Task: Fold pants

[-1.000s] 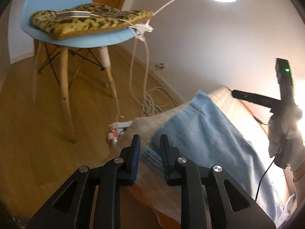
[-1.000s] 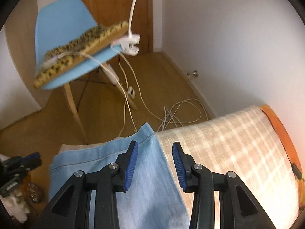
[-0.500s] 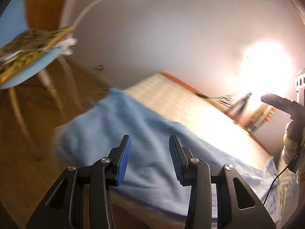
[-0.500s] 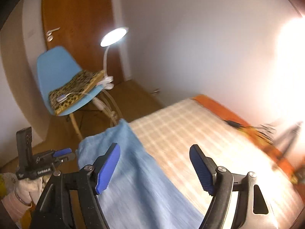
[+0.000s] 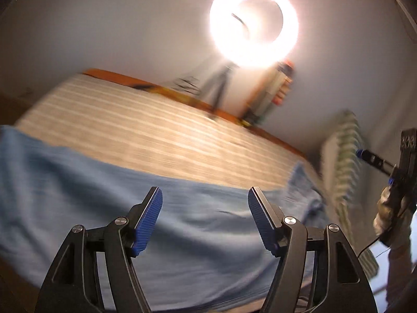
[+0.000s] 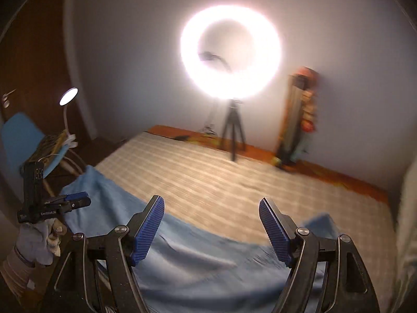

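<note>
Since earlier frames, left tool (image 5: 205, 218) and right tool (image 6: 211, 229) spread wider above pants (image 5: 78, 195).

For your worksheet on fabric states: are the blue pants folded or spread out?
Spread out: the blue pants lie lengthwise along the striped bed, neither gripper holding them.

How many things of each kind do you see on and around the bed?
Pants: 1
Grippers: 2, left and right
Lamps: 2, ring light and clip lamp
Chair: 1
Tripod: 1
Bed: 1
Total: 8
</note>
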Demonstrator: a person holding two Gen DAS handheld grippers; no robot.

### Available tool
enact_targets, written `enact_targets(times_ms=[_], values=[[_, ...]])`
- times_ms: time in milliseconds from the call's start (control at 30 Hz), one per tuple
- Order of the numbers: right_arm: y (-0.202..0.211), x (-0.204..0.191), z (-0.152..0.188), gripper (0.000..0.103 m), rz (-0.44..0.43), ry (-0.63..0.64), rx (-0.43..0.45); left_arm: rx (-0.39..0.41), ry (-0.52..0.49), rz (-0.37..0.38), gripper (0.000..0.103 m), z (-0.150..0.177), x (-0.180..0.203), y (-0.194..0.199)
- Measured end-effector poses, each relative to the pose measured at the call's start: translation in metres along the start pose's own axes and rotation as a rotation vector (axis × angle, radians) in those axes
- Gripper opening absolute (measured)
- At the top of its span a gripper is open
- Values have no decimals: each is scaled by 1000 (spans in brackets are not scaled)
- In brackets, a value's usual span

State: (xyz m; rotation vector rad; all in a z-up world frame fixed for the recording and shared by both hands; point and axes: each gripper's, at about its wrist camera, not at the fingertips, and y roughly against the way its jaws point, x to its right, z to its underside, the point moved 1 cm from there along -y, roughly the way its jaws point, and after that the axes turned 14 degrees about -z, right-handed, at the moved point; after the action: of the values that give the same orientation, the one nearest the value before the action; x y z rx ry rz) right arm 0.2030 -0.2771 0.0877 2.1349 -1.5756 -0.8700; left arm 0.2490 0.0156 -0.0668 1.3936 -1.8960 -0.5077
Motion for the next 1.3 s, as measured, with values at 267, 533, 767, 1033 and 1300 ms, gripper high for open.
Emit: enact_targets(times_ms=[267,533,767,1033,1300], values=[[86,96,84,78,153,-153,3,-156,-99,170,68,6,124,-68],[136,170,180,78,205,-352,12,-306,-145,195,68,7,208,-152],[161,201,231,78,202,-456,41,-388,-156,168,68,12,236,-207],[159,226,257,78,188,-521,55,-422,-140,159,63,28,249,-230],[151,231,269,78,185,-557,66,-336,-195,200,13,22,259,-206]])
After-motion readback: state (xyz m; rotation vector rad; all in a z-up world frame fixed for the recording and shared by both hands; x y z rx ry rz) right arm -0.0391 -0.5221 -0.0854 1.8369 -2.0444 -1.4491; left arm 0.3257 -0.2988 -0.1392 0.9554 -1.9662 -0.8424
